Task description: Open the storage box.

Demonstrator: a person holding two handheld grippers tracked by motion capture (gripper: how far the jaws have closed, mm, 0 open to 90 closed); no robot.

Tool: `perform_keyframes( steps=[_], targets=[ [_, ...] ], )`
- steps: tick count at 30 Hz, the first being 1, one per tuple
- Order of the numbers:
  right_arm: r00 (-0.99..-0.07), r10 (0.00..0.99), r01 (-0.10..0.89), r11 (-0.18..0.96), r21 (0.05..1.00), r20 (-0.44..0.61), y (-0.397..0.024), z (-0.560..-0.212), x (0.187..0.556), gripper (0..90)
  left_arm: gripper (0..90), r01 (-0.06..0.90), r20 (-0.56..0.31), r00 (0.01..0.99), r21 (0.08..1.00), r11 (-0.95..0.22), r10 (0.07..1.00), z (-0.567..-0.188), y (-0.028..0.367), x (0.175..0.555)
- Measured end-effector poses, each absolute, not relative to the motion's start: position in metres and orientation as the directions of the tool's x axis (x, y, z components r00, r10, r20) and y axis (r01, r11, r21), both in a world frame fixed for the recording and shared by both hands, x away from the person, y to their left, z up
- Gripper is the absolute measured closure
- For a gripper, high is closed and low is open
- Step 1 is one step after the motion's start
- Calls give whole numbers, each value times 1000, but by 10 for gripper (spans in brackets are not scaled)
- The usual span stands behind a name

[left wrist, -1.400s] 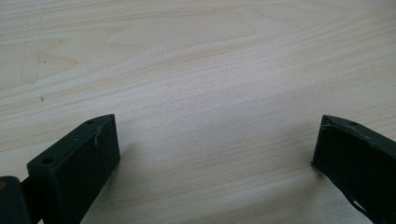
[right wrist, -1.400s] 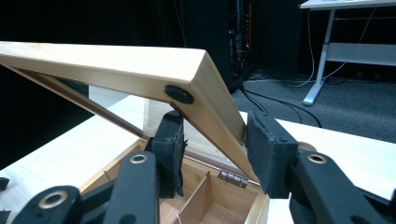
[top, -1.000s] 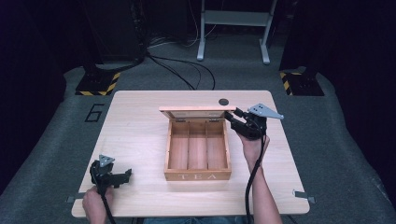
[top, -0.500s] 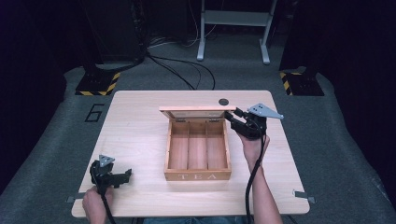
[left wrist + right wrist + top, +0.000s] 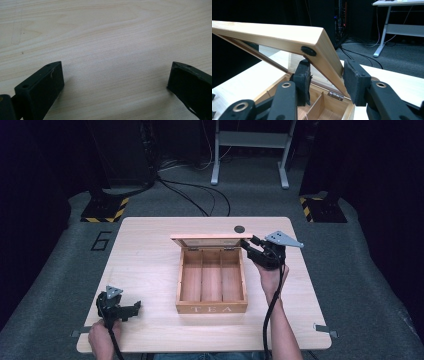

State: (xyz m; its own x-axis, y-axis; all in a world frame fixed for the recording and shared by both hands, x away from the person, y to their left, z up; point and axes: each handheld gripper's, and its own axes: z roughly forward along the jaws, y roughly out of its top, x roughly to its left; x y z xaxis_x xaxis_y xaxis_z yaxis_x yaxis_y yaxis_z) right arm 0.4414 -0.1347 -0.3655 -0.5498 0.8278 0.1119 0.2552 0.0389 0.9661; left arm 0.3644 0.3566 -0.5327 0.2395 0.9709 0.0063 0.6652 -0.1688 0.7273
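A wooden tea box (image 5: 211,309) with three bare compartments stands in the middle of the table (image 5: 150,255). Its lid (image 5: 205,240) is raised, standing nearly upright at the far side. My right gripper (image 5: 247,245) reaches in from the right and is shut on the lid's right edge. In the right gripper view the lid's side rail (image 5: 327,62) runs between the two pads (image 5: 355,80) of that gripper (image 5: 325,80), with a hinge (image 5: 334,95) below. My left gripper (image 5: 135,309) rests at the front left of the table, open, over bare wood (image 5: 115,82).
A small black round disc (image 5: 239,228) lies on the table behind the box. Beyond the table are floor cables (image 5: 200,200), two yellow-and-black striped bases (image 5: 105,209) and a white desk frame (image 5: 250,150). Bare wood lies left of the box.
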Motion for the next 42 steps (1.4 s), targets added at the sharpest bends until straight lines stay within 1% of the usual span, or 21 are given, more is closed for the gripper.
perform_keyframes(
  steps=[42],
  targets=[
    [-550,829,253,50,966,101,-135,-364,441,582,3,665,6,239,727,-168,971,-533,357,364]
  ],
)
